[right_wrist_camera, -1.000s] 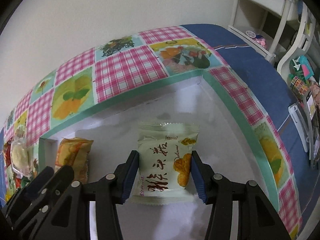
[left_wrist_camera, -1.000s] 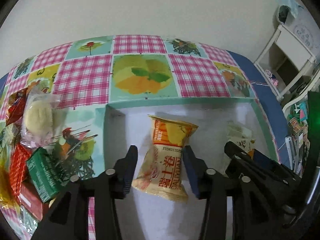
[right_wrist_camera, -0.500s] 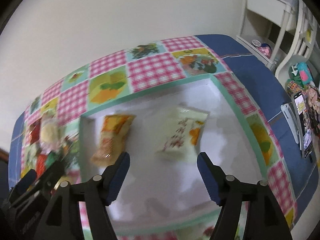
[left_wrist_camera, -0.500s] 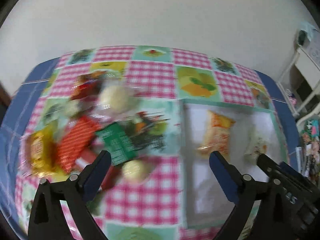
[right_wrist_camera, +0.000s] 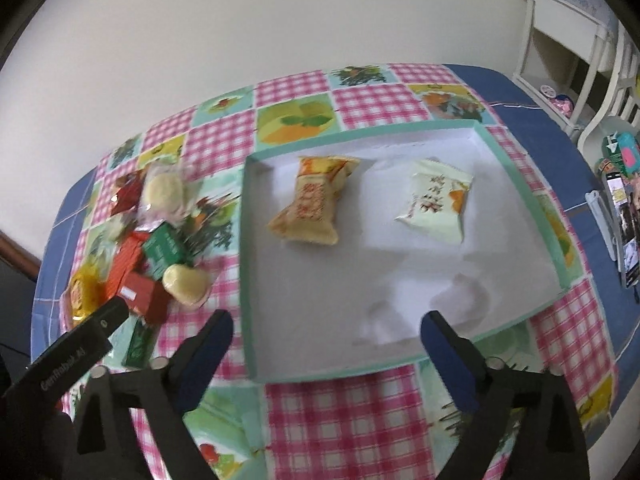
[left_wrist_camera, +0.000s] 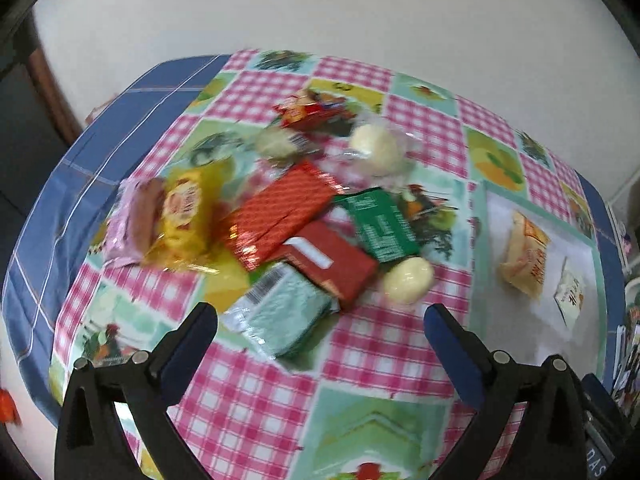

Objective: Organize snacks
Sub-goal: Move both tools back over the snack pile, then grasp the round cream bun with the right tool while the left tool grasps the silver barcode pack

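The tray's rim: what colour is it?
Mint green, around a white floor; the tray shows best in the right wrist view.

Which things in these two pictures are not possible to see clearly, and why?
- Left wrist view: print on the yellow foil snack packet is lost to motion blur.
- Right wrist view: the green snack box is partly hidden behind the black body of the left gripper.
- Right wrist view: items on the white shelf are too small.

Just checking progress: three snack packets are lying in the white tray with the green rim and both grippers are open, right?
Not quite: the white tray with the green rim holds two packets, the orange one and the pale green one, as the right wrist view shows. Both grippers are open.
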`<control>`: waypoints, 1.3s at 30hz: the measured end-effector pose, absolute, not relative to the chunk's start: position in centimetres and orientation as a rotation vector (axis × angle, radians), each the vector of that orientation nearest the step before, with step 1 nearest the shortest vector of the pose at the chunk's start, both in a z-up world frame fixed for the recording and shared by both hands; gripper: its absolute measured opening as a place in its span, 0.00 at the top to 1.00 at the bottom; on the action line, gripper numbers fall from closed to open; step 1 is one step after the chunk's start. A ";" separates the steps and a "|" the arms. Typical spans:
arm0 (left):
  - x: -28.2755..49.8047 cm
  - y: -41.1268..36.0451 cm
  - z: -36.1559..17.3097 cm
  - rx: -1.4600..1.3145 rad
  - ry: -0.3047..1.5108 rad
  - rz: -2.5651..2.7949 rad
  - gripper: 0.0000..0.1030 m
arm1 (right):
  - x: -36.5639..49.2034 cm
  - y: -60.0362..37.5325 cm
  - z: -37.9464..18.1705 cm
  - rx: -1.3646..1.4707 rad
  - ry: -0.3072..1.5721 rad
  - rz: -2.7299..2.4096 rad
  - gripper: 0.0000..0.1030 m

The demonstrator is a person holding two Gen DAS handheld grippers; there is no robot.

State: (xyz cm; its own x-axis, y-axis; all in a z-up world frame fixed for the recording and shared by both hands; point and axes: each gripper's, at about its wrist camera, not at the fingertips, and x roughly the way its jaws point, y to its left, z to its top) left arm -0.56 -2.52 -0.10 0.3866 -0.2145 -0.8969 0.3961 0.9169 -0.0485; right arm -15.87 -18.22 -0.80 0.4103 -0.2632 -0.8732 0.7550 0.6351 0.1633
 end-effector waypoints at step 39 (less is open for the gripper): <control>6.2 2.6 -5.1 0.048 1.255 -0.173 0.00 | -1.7 -14.5 -4.7 0.451 0.990 -0.419 0.49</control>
